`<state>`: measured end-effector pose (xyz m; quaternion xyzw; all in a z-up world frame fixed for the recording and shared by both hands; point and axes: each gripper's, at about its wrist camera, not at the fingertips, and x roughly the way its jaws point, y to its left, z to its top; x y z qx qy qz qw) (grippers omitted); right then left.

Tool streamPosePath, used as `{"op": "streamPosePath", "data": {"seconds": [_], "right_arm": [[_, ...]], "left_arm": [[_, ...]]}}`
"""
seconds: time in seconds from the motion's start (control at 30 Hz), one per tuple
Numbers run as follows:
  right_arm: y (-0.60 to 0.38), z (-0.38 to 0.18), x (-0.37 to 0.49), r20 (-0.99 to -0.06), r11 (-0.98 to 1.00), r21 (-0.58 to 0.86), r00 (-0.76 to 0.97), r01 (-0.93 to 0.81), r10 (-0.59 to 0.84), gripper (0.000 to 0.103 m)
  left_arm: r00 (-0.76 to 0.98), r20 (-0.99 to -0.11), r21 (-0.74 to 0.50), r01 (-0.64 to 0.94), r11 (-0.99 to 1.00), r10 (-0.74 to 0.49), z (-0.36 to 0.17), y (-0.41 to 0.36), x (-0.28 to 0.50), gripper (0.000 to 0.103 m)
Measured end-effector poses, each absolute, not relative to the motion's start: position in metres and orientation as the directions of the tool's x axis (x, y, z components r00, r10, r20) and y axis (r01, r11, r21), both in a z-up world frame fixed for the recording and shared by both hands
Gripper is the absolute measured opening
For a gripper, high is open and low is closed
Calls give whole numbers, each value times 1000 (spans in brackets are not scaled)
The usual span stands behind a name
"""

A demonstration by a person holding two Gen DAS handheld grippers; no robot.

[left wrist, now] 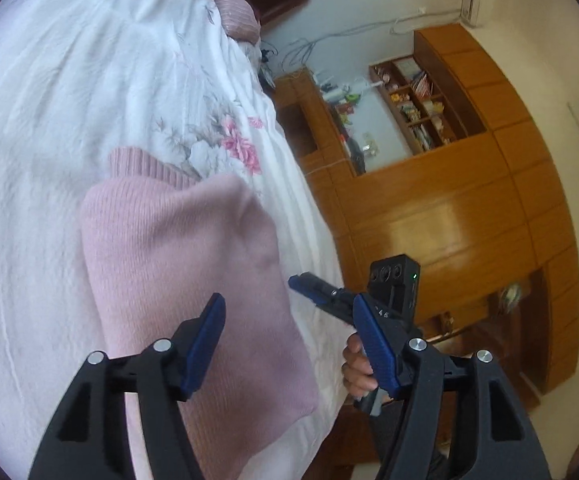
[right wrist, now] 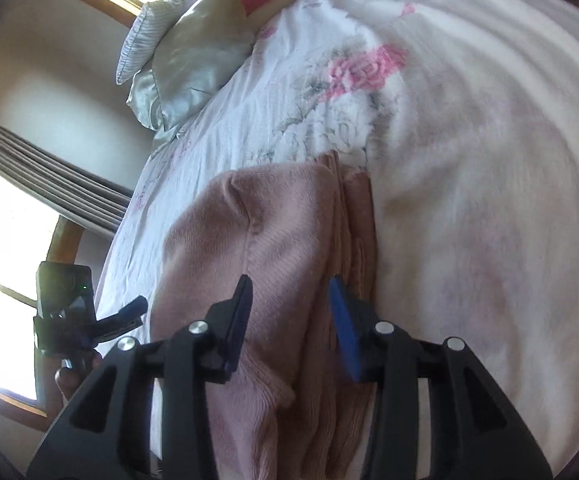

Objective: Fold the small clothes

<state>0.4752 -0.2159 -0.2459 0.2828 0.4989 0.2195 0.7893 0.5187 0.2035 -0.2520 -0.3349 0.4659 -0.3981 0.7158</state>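
Observation:
A pink knit sweater (left wrist: 177,264) lies folded on the white floral bedspread (left wrist: 69,100), its ribbed collar pointing away from me. My left gripper (left wrist: 289,320) hovers open over the sweater's right side near the bed edge, holding nothing. Just beyond it is the right gripper (left wrist: 321,292), held by a hand (left wrist: 357,368). In the right wrist view the sweater (right wrist: 273,240) fills the middle. The right gripper (right wrist: 291,296) stands open above the sweater's folded layers, gripping nothing. The left gripper (right wrist: 129,312) shows at the left, off the sweater's edge.
Pillows (right wrist: 177,60) lie at the head of the bed. A curtain (right wrist: 49,176) and bright windows are beyond the bed's far side. A wooden wardrobe (left wrist: 449,232) with a cluttered shelf (left wrist: 413,104) stands past the bed edge.

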Motion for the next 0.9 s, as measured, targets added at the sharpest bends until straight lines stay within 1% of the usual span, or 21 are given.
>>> {"op": "streamPosePath", "data": {"seconds": [0.1,0.13,0.17,0.2,0.23,0.27,0.33,0.37,0.4,0.43,0.47,0.5,0.53,0.57,0.6,0.63,0.7,0.77,0.8,0.83,0.9], "right_arm": [[-204,-258,473,-675,738,672,359,-59,644,41],[-199,-262,475,-681,737,674,345,-51,646,47],[-196,-264,476,-682,735,677,338,-44,648,49],[-195,-263,476,-675,729,683,339,-47,655,46],[-195,-261,477,-665,721,691,343,-54,663,32],[-197,-258,477,-660,722,689,359,-62,660,30],[-201,-250,475,-659,740,667,397,-82,638,9],[-204,-247,475,-670,765,639,426,-85,607,2],[-209,-249,476,-686,786,615,446,-69,575,3],[-216,-255,478,-695,791,610,455,-35,556,3],[-222,-263,481,-698,783,622,453,0,554,2],[-225,-266,481,-698,783,622,459,11,549,1],[-228,-265,478,-681,770,638,469,2,563,5],[-228,-263,475,-648,737,675,469,-11,600,6],[-229,-257,471,-620,710,703,464,-30,633,11],[-230,-252,467,-605,697,716,463,-39,647,26],[-225,-246,463,-603,688,724,443,-44,663,39],[-212,-252,466,-652,718,695,391,-36,650,52],[-204,-257,468,-673,732,680,364,-39,644,51],[-198,-261,469,-685,745,665,354,-54,637,24],[-201,-263,470,-701,775,629,390,-56,597,18]], "left_arm": [[254,-368,-877,225,425,-894,-261,205,517,66],[261,-356,-888,207,412,-898,-263,208,518,66],[263,-353,-893,192,407,-898,-265,208,518,66],[263,-359,-891,189,412,-896,-265,207,518,66],[264,-369,-885,192,424,-891,-265,205,517,66],[263,-380,-879,197,435,-887,-261,199,517,66],[260,-408,-860,213,464,-875,-260,195,516,66],[255,-422,-853,213,476,-870,-262,192,516,65],[246,-433,-851,208,483,-867,-267,190,517,57],[240,-443,-850,196,490,-864,-273,187,519,43],[235,-459,-845,181,502,-857,-279,184,519,32],[231,-483,-836,165,523,-845,-284,182,520,11],[234,-491,-835,149,530,-839,-287,184,521,1],[239,-472,-849,135,510,-849,-288,188,520,1],[241,-459,-858,129,497,-855,-289,192,519,1],[245,-458,-857,134,498,-854,-289,194,518,1],[243,-455,-858,137,495,-857,-291,197,516,1],[242,-456,-860,126,494,-856,-292,196,517,1],[241,-464,-856,125,501,-853,-292,194,517,1],[238,-476,-850,126,512,-847,-291,192,517,1],[237,-506,-829,132,543,-830,-286,190,516,1]]}}
